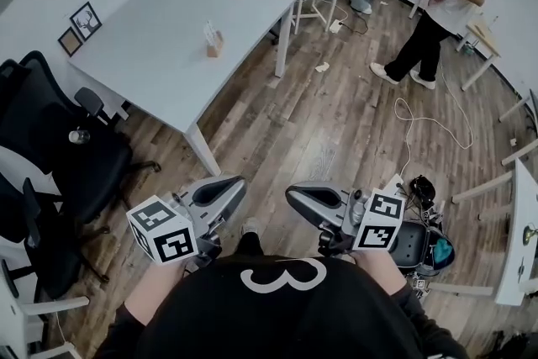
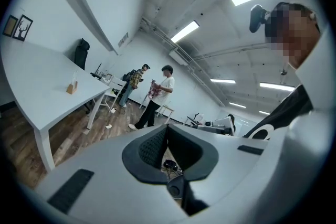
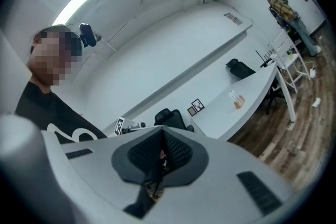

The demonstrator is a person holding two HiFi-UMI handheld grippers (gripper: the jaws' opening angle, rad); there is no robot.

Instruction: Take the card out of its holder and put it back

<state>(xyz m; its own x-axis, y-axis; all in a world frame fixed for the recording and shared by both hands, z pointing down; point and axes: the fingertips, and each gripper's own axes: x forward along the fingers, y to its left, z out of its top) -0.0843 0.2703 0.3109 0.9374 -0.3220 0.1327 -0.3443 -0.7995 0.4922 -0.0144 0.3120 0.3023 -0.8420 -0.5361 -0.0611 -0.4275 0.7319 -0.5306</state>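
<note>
Left gripper (image 1: 225, 187) and right gripper (image 1: 304, 199) side by side, jaws pressed together, nothing between. Card (image 1: 210, 33) sits in wooden holder (image 1: 215, 49) on white table (image 1: 160, 63), well ahead of both.

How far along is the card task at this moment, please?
Nothing looks done: the card stands in its holder on the white table. In hand: nothing; the left claw and right claw are shut and empty, far from the table. Removing and reinserting remain.

Shirt (image 1: 286, 315): black, black sleeves (image 1: 126, 325), white looped mark (image 1: 282, 275) on front.
Left gripper (image 1: 237, 184), right gripper (image 1: 291, 196): grey shells, black ribbed pads (image 2: 152, 147), black-and-white marker cubes (image 1: 164, 229).
</note>
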